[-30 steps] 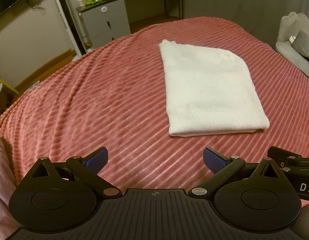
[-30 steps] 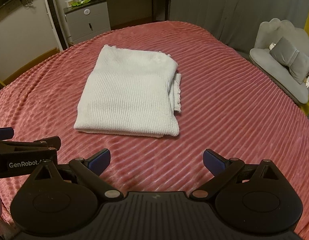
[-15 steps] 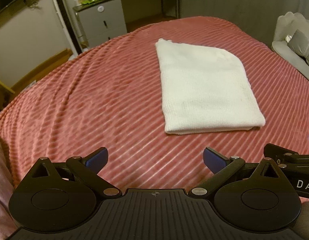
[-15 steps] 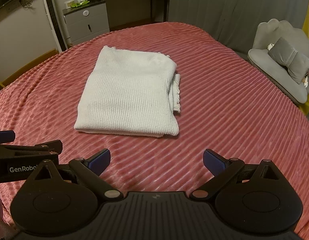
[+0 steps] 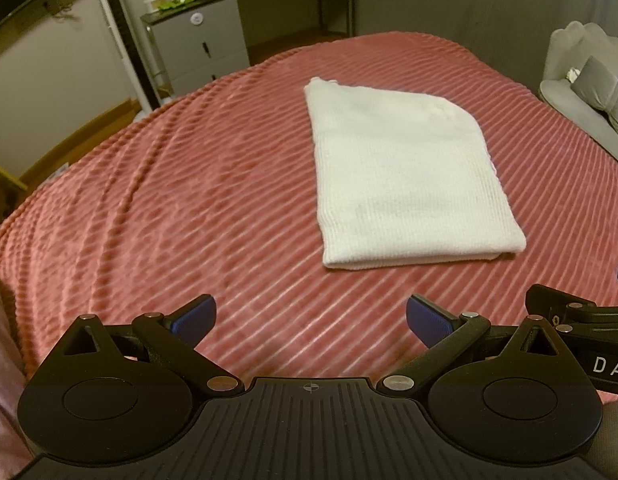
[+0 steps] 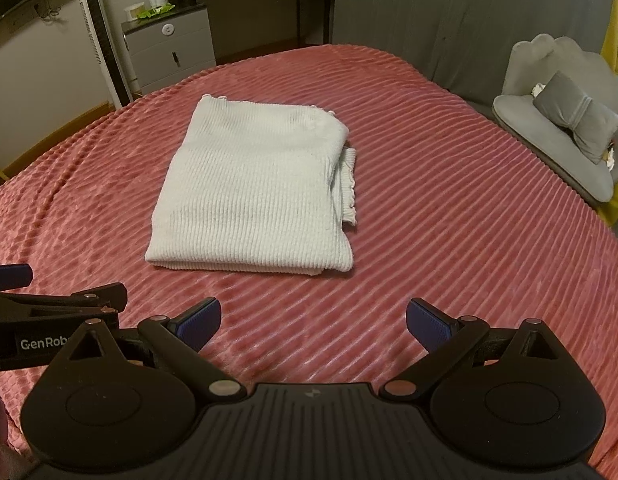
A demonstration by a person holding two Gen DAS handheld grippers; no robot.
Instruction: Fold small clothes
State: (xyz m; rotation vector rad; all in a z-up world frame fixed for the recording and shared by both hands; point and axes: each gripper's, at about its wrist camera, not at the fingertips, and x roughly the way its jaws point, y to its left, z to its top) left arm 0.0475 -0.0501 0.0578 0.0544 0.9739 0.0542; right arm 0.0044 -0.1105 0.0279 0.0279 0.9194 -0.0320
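Left hand-held gripper (image 5: 311, 318) nearest, fingers spread wide, blue pads (image 5: 195, 316) holding nothing, hovering over the bed (image 5: 149, 208). Right hand-held gripper (image 6: 313, 320) likewise released, pads (image 6: 427, 326) wide apart, empty. Each tool shows at the edge of the other's view, so the two sit side by side, near each other, both short of the cloth.

Beyond the fingers, pink ribbed bedspread. On it, mid-bed, a white knit garment (image 6: 253, 196) lies folded into a flat rectangle, folded edge toward the grippers, a ribbed hem (image 6: 349, 184) peeking out on its right side. Same garment (image 5: 405, 176) in the left view sits ahead and to the right. Neither gripper touches it.

Farther back: grey drawer cabinet (image 6: 169, 54) past the bed's far left corner, grey chair (image 6: 557, 120) with a cushion (image 6: 577, 114) at right, dark curtain (image 6: 449, 16) behind.
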